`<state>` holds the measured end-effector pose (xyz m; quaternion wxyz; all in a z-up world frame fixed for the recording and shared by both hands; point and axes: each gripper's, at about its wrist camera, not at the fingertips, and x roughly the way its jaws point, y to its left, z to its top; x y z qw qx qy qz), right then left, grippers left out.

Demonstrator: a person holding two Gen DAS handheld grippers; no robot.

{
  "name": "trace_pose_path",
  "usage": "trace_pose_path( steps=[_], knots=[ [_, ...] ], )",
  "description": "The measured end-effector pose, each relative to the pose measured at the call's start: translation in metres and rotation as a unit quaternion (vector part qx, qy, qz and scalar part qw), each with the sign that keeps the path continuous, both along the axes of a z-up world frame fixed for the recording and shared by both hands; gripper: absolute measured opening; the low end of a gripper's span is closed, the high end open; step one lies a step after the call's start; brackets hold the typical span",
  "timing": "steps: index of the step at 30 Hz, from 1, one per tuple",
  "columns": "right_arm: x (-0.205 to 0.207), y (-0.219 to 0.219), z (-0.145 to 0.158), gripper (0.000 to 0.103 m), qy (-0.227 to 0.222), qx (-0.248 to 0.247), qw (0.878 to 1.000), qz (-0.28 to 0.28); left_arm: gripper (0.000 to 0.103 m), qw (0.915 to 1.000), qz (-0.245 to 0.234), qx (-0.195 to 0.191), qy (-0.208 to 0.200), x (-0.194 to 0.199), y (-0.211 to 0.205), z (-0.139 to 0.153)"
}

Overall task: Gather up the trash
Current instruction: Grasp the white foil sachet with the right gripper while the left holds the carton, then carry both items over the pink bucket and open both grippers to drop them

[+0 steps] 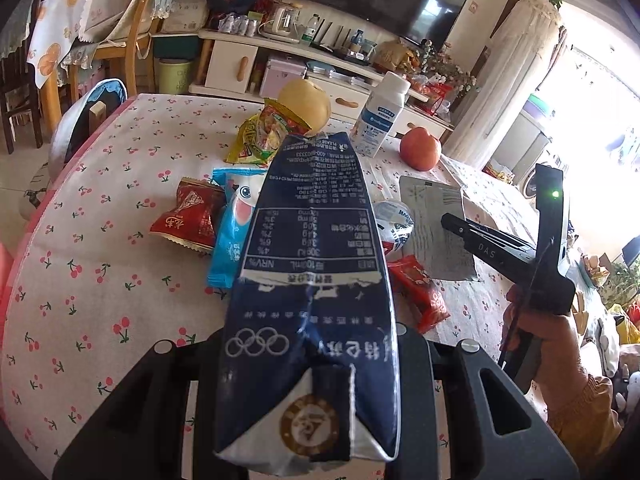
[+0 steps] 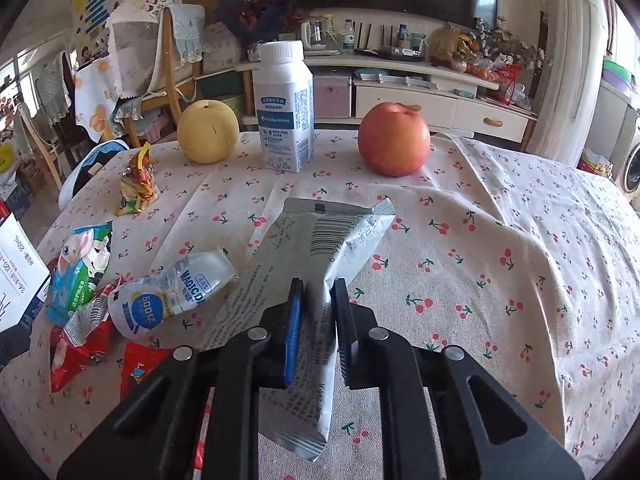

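Note:
My left gripper (image 1: pixel 308 344) is shut on a dark blue milk carton (image 1: pixel 312 264) and holds it above the cherry-print tablecloth (image 1: pixel 100 264). My right gripper (image 2: pixel 318 292) is shut on a grey foil wrapper (image 2: pixel 316 264); it also shows in the left wrist view (image 1: pixel 436 228). Loose trash lies on the cloth: a crushed white bottle (image 2: pixel 172 296), a blue rabbit wrapper (image 2: pixel 80 276), red wrappers (image 2: pixel 80 344) and a yellow snack packet (image 2: pixel 138 180).
A yellow pear (image 2: pixel 208 132), an upright white bottle (image 2: pixel 286 108) and a red apple (image 2: pixel 394 140) stand at the table's far side. A wooden chair (image 2: pixel 168 72) and a TV cabinet (image 2: pixel 420 92) stand beyond the table.

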<state>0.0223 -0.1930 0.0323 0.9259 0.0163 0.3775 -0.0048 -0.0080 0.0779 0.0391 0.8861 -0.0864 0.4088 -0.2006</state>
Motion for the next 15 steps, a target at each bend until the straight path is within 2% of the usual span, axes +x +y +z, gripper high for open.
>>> trace_pose_path(
  steps=[5, 15],
  knots=[
    [-0.016, 0.008, 0.016, 0.013, -0.039, -0.037, 0.999, -0.004, 0.033, 0.9999, 0.001, 0.007, -0.008, -0.004, 0.0, 0.003],
    [-0.044, 0.01, 0.048, 0.012, -0.091, -0.063, 0.993, -0.027, 0.033, 0.9995, 0.015, 0.004, -0.027, -0.011, 0.011, 0.013]
  ],
)
